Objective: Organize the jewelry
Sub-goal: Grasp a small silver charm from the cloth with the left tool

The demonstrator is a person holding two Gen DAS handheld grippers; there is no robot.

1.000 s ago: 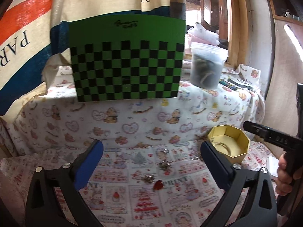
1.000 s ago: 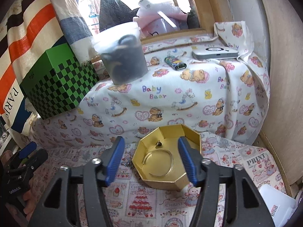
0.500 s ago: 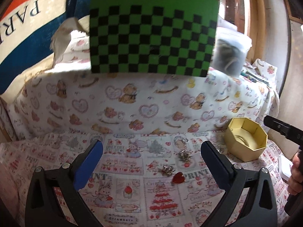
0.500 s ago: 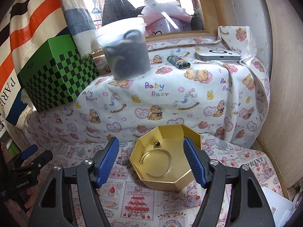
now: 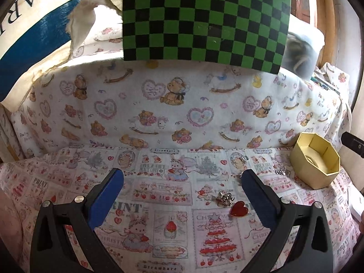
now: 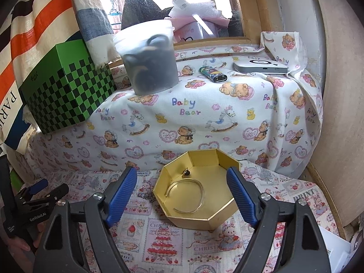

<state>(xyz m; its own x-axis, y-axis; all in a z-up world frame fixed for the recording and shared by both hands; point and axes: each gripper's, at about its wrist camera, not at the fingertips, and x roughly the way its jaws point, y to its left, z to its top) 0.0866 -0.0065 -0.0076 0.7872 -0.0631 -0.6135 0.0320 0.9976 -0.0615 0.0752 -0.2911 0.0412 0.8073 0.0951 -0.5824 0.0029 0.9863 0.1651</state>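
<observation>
So the left gripper (image 5: 182, 191) is wide open w/ nothing in it, low over the cloth; right gripper (image 6: 182, 195) too, straddling the gold box (image 6: 221, 221). Red heart (image 5: 238, 208) sits by the left's right finger, so imo shift right, center it, then pinch flat.

The upper cloth (image 6: 204, 104) read "Baby Bear" (repeated across it). The lower printed cloth (image 5: 159, 204) carried "PRINT" and "CHRISTMAS". The left gripper (image 6: 38, 195) body read "GenRobot.AI".
</observation>
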